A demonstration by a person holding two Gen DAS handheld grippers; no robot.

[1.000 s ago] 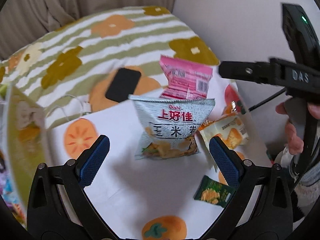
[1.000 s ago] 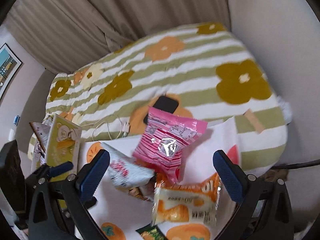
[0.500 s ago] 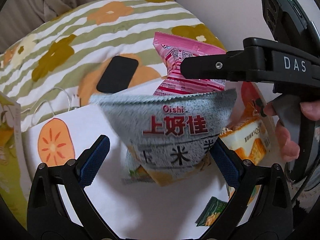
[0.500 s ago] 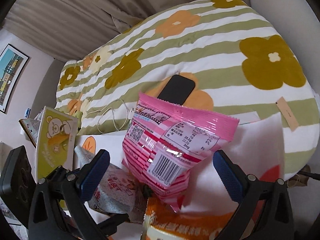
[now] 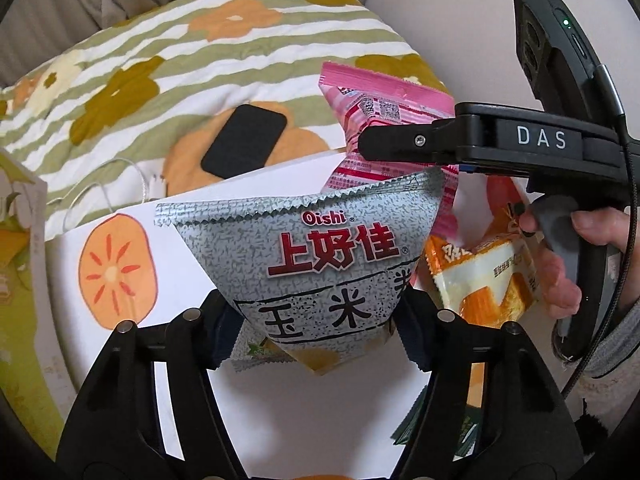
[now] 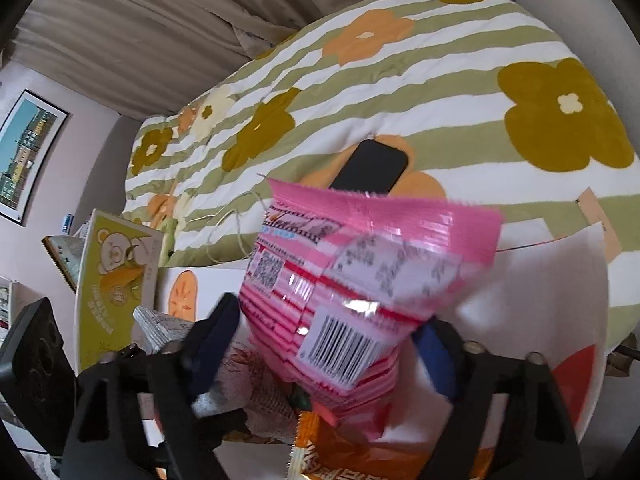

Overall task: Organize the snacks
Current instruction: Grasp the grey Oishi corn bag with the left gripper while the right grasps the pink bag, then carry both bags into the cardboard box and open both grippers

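A silver Oishi snack bag (image 5: 320,248) stands between the pads of my left gripper (image 5: 316,324). Its jaws are closing and the pads pinch the bag's lower part inward. In the right wrist view a pink snack bag (image 6: 352,280) with a barcode fills the gap of my right gripper (image 6: 326,344). Those jaws are closing too, with both blue pads against the bag's sides. The pink bag (image 5: 384,120) sits just behind the silver one, and one right gripper finger (image 5: 400,144) crosses in front of it. The silver bag (image 6: 160,324) shows at the lower left.
An orange-and-white snack pack (image 5: 480,280) and a small green pack (image 5: 408,424) lie to the right on a white sheet (image 5: 120,272) printed with orange fruit. A black phone (image 5: 244,142) and a cable (image 5: 120,184) rest on the flowered quilt. A yellow-green box (image 6: 116,280) stands at the left.
Both grippers have come down onto the bags. The left jaws have narrowed onto the silver bag and the right jaws onto the pink bag.
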